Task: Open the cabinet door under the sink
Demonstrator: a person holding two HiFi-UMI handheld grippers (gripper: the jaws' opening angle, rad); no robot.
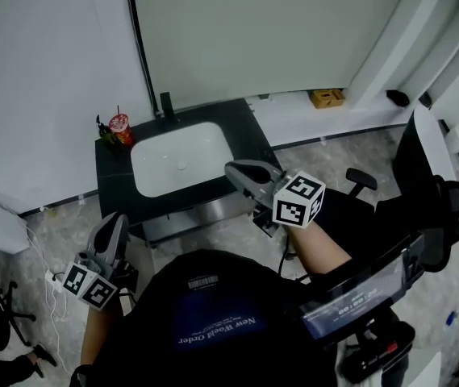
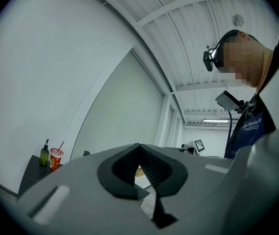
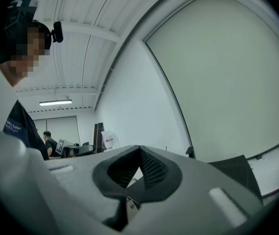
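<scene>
A black counter (image 1: 114, 185) with a white sink basin (image 1: 181, 164) stands against the wall. The cabinet front (image 1: 201, 210) shows only as a grey strip under the counter's near edge; I cannot tell how its door stands. My left gripper (image 1: 119, 221) is held up at the lower left, in front of the counter's left corner, jaws together and empty. My right gripper (image 1: 231, 168) hovers over the counter's near right edge, also shut on nothing. In the gripper views both point level at the walls, left gripper (image 2: 139, 146) and right gripper (image 3: 139, 149), tips meeting.
A red cup with a straw (image 1: 119, 125) and a green bottle (image 1: 102, 127) stand at the counter's back left, a black faucet (image 1: 167, 103) behind the basin. A yellow box (image 1: 327, 97) lies on the floor by the wall. A black office chair (image 1: 431, 208) is at the right, a power strip (image 1: 52, 279) at the left.
</scene>
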